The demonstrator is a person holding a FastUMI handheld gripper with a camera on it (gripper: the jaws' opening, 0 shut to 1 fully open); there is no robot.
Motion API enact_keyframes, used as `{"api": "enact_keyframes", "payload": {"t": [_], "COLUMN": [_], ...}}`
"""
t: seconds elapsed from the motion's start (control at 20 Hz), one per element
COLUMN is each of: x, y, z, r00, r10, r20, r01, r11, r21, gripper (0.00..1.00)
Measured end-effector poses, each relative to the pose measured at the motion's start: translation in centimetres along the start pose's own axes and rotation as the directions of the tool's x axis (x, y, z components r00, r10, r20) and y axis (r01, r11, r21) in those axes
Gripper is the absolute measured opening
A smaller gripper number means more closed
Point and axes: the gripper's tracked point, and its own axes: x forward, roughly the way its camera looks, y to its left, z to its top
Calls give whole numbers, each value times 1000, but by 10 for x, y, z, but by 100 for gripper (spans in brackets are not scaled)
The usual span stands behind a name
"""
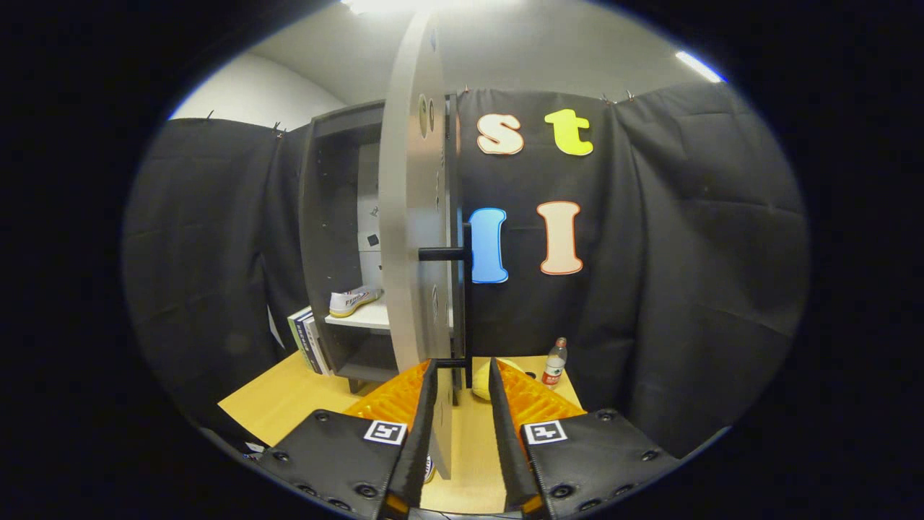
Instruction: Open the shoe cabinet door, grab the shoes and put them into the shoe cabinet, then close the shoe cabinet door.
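Pale grey board fills the middle of our view: the shoe cabinet door (411,217) stands swung out, seen almost edge-on, with its dark bar handle (466,303) on the side facing the black cloth. Our gripper (462,372) straddles the door's lower edge, one finger on each side, with the tips reaching up to the handle's lower mount. The jaws stand narrow, with a slim gap around the board; we cannot tell whether the fingers (426,412) actually press on it. Behind the door, the shoe cabinet (333,238) is open, and a white shoe (354,299) with a yellowish sole already rests on its pale shelf (364,318). Books (309,339) lean against the cabinet's base, and the cabinet stands on a wooden table (289,393). Just beyond the fingers lie a yellow object (482,383) and a small bottle (554,363). We judge the step in hand to be closing the door. To do it well, we should push along the door's arc around its hinge, keep the fingers low and square to the panel so that the board does not slip out, move slowly near the frame, and check that the shoe sits clear of the opening.
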Motion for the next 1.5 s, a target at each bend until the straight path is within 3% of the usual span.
{"api": "enact_keyframes", "payload": {"t": [0.1, 0.2, 0.4, 0.55, 0.75, 1.0, 1.3, 1.5], "x": [-2, -3, -17, -18, -9, 23, 89, 134], "y": [5, 12, 38, 72, 126, 162, 165, 155], "z": [1, 5, 1, -13, -43, -89, -153, -216], "r00": [1000, 999, 996, 995, 997, 989, 971, 931], "r10": [-14, -34, -64, -100, -68, -50, -25, -15], "r20": [10, 38, 59, 27, -46, -139, -236, -364], "r01": [14, 32, 61, 99, 71, 51, 20, 14], "r11": [1000, 998, 997, 995, 995, 999, 1000, 1000], "r21": [21, 53, 45, 27, 68, 7, -24, -5], "gripper": [56, 80, 95, 99, 99, 99, 99, 99]}}
